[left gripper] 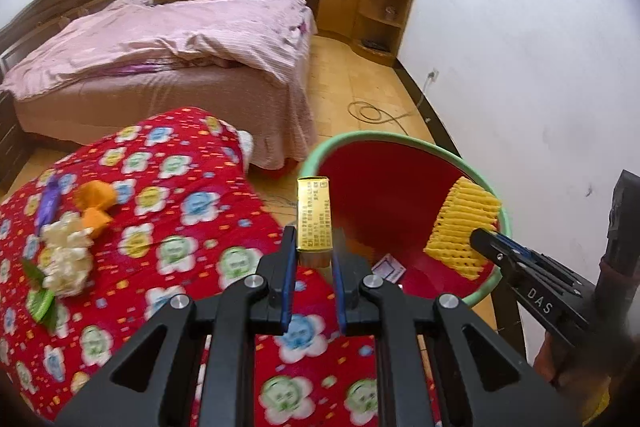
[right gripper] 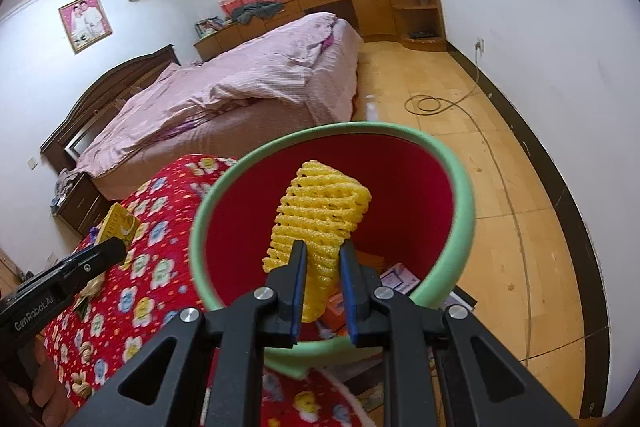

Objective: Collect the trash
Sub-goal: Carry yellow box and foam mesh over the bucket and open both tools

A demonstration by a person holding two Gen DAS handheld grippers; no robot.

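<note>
My left gripper (left gripper: 314,247) is shut on a gold cardboard box (left gripper: 314,213), held upright at the near left rim of a red bin with a green rim (left gripper: 360,137). My right gripper (right gripper: 324,255) is shut on a yellow foam fruit net (right gripper: 320,211), held over the bin's (right gripper: 460,179) opening. The net (left gripper: 460,227) and right gripper (left gripper: 480,239) also show in the left wrist view. Papers and a small box lie at the bin's bottom (right gripper: 396,277). The left gripper (right gripper: 116,247) and box (right gripper: 118,223) show in the right wrist view.
A red flowered cloth (left gripper: 160,247) covers the surface left of the bin, with orange peel (left gripper: 96,203), a purple wrapper (left gripper: 50,205), a cream crumpled wad (left gripper: 66,259) and a green leaf scrap (left gripper: 40,303). A pink bed (left gripper: 168,59) stands behind. A cable (right gripper: 432,103) lies on the floor.
</note>
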